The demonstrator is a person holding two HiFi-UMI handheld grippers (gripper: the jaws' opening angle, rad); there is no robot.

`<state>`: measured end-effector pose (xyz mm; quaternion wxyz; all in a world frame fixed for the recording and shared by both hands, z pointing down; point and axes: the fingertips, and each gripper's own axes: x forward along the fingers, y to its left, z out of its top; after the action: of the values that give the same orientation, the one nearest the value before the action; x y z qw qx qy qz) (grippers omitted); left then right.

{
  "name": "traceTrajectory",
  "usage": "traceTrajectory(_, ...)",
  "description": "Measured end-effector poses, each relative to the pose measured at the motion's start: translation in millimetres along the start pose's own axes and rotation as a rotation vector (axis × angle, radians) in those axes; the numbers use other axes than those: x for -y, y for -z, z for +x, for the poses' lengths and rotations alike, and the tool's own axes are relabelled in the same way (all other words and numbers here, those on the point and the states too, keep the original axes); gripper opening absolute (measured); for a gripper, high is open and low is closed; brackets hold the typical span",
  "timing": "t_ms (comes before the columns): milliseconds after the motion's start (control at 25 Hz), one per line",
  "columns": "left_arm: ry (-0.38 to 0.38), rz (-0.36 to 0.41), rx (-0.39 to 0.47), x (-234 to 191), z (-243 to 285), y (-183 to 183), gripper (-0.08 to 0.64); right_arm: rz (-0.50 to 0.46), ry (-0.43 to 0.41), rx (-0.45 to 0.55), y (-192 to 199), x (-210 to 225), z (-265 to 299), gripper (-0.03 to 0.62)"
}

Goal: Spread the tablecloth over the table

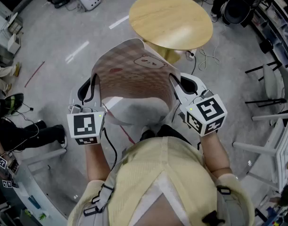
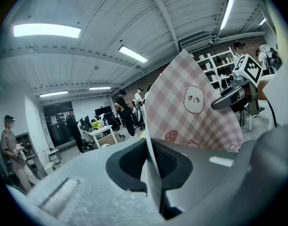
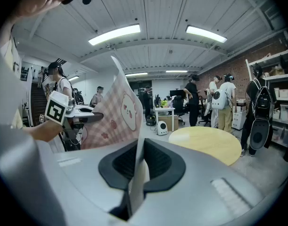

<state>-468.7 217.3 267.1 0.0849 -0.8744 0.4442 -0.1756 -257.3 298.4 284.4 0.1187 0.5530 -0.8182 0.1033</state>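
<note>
"How did the cloth look from where you stood?"

"The tablecloth was a pink-and-white check, printed with cartoon bears and small red shapes. It hung in the air in front of the person, bowed up into an arch, short of the round wooden table and not touching it"

"And who had hold of it?"

"Both tools did. The left gripper had its jaws clamped tight on one side edge, and the right gripper was pinched on the opposite edge the same way. The sheet ran stiffly between them, its far edge curled highest"

"Anything stored nearby?"

"White shelves against the brick wall held small items, too far off to make out"

"Was there room to work?"

"Grey floor lay open on the near side of the table. Loose cables trailed by its base, and people stood well back across the room"
</note>
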Motion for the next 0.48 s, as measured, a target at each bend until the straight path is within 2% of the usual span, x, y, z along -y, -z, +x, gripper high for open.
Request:
traceTrajectory(240,-0.015,-0.006,-0.011,-10.3,-7.1,3.9,0.006,0.034,-0.032,0.0,-2.0,-13.0,3.7,0.008)
traceTrajectory(480,-0.024,-0.012,-0.026,-28.8,-16.8,21.9,0.006,0.001,-0.062,-0.013,0.4,-40.5,13.7,0.008)
